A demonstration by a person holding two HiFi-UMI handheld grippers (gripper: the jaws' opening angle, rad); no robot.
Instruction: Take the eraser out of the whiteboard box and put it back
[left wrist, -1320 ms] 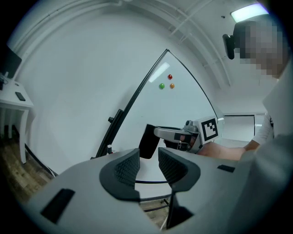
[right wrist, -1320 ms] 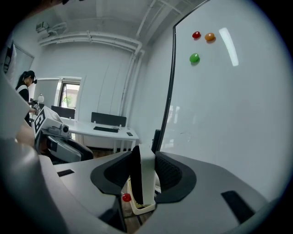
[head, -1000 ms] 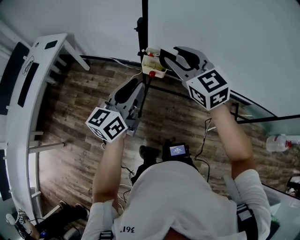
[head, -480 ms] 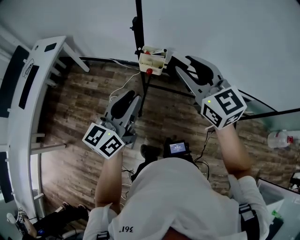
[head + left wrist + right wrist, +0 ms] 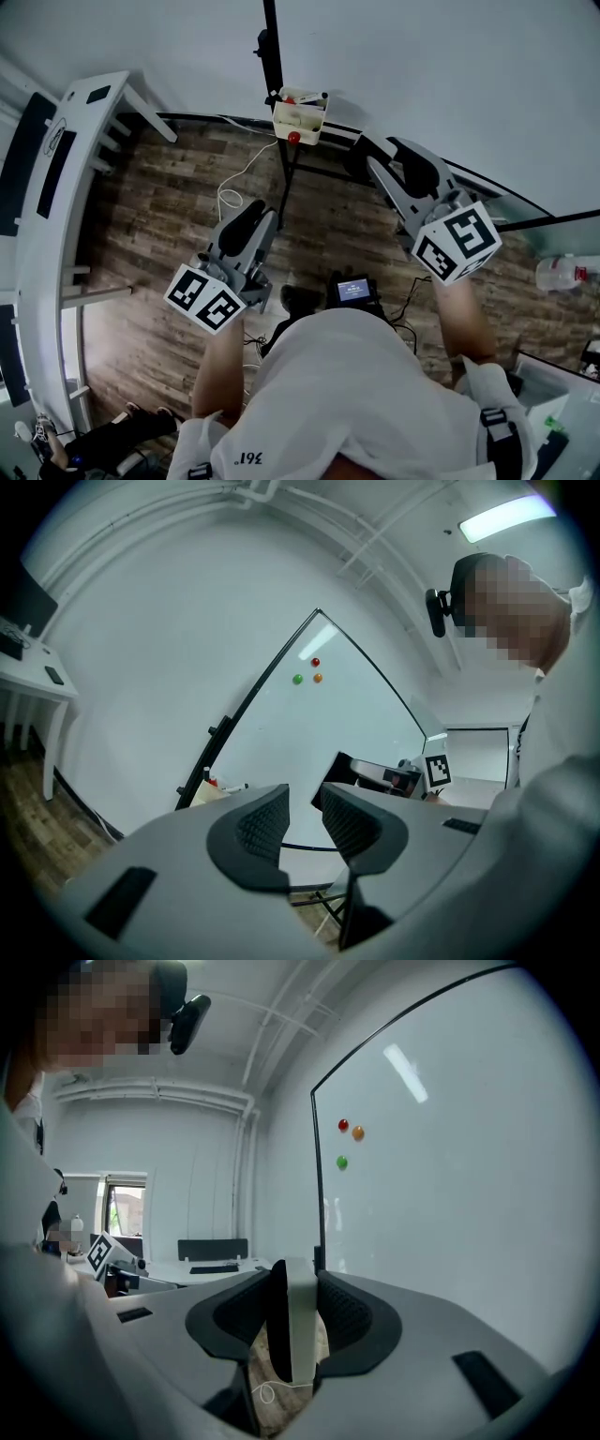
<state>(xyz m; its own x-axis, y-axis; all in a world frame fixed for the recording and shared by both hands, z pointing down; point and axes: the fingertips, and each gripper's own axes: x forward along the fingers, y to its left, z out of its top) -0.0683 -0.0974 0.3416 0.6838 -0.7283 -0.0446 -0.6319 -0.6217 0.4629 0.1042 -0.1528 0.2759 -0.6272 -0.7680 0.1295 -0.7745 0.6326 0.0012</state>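
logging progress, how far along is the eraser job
Done: the eraser is out of the whiteboard box. In hand: the right gripper clamps it, away from the box. Left: carrying it back and setting it in the box.

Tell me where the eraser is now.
Right gripper view, centre: the eraser is clamped edge-on in the right gripper, away from the box.

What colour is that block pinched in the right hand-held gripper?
The eraser is white with a black side, clearest in the right gripper view.
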